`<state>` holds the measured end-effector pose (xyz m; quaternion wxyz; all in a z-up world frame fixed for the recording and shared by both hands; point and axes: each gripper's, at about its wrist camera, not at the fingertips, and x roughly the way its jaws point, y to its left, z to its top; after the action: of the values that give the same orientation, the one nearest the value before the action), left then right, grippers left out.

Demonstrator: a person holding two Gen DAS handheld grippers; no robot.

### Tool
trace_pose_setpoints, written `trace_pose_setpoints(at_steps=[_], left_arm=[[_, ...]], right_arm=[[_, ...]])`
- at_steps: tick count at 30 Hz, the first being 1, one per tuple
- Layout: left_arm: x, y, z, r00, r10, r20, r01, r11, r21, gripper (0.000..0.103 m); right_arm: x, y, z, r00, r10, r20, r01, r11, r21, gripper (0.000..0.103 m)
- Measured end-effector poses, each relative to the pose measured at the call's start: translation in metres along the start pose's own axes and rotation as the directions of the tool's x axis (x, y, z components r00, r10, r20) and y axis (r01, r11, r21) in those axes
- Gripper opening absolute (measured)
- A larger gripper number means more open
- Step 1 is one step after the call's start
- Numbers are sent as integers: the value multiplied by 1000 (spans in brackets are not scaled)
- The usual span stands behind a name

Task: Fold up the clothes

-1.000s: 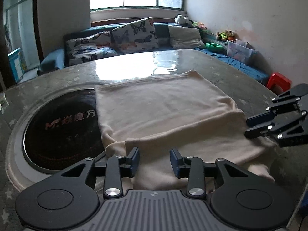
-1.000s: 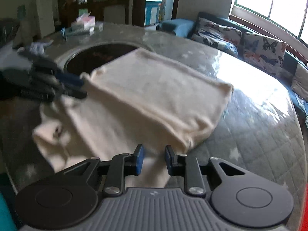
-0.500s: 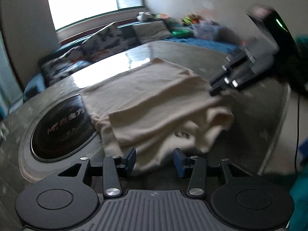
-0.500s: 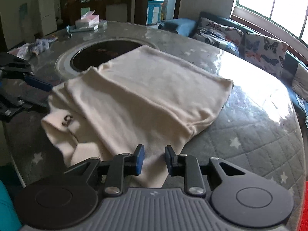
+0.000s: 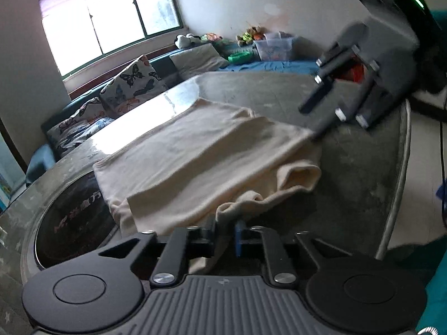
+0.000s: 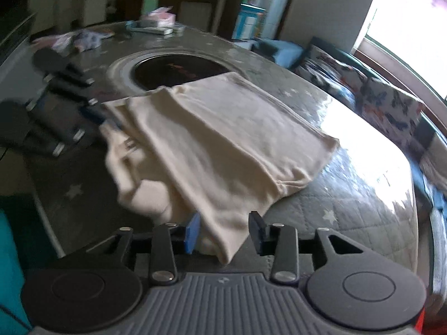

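A cream garment [image 5: 201, 156], partly folded, lies on the grey quilted round table [image 5: 349, 167]. My left gripper [image 5: 225, 236] is shut on a bunched near corner of the garment. It also shows blurred at the garment's left edge in the right wrist view [image 6: 103, 117]. My right gripper [image 6: 225, 236] is open, its jaws standing either side of a hanging fold of the garment [image 6: 223, 150]. In the left wrist view the right gripper [image 5: 315, 122] shows at the cloth's far right corner.
A round black hotplate [image 5: 72, 220] is set into the table left of the garment; it also shows in the right wrist view [image 6: 178, 72]. A sofa with butterfly cushions [image 5: 131, 83] stands behind. Loose items [image 6: 156, 25] lie at the table's far side.
The left gripper has closed on the garment's near corner. The right gripper has opened wider and now straddles the cloth's edge. The garment's near end has bunched up.
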<state>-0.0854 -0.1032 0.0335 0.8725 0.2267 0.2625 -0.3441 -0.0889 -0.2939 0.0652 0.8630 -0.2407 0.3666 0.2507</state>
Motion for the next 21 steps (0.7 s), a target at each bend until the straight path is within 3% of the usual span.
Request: trace_pose_setpoints(at_steps=[1, 7, 10, 14, 16, 18, 21], left_arm=[[0, 4, 4, 1000, 1, 7, -1, 1000, -12, 11], [8, 25, 20, 1000, -6, 23, 7, 997, -72, 10], [15, 29, 21, 1000, -9, 10, 9, 995, -97, 10], [15, 32, 18, 1000, -16, 6, 17, 992, -127, 10], [15, 32, 16, 1000, -18, 4, 19, 992, -124, 12], [15, 31, 14, 1000, -16, -1, 15, 993, -117, 15], [8, 27, 8, 1000, 14, 9, -13, 995, -102, 31]], right_arm=[[0, 4, -1, 1000, 11, 3, -11, 1000, -28, 55], [12, 25, 3, 998, 42, 39, -36, 989, -141, 54], [24, 28, 11, 996, 71, 56, -63, 990, -128, 43], [33, 29, 14, 994, 80, 69, -73, 992, -104, 40], [33, 26, 14, 994, 81, 75, -76, 994, -73, 27], [33, 19, 16, 993, 90, 76, -89, 996, -17, 14], [32, 4, 23, 991, 108, 83, -114, 991, 71, 12]])
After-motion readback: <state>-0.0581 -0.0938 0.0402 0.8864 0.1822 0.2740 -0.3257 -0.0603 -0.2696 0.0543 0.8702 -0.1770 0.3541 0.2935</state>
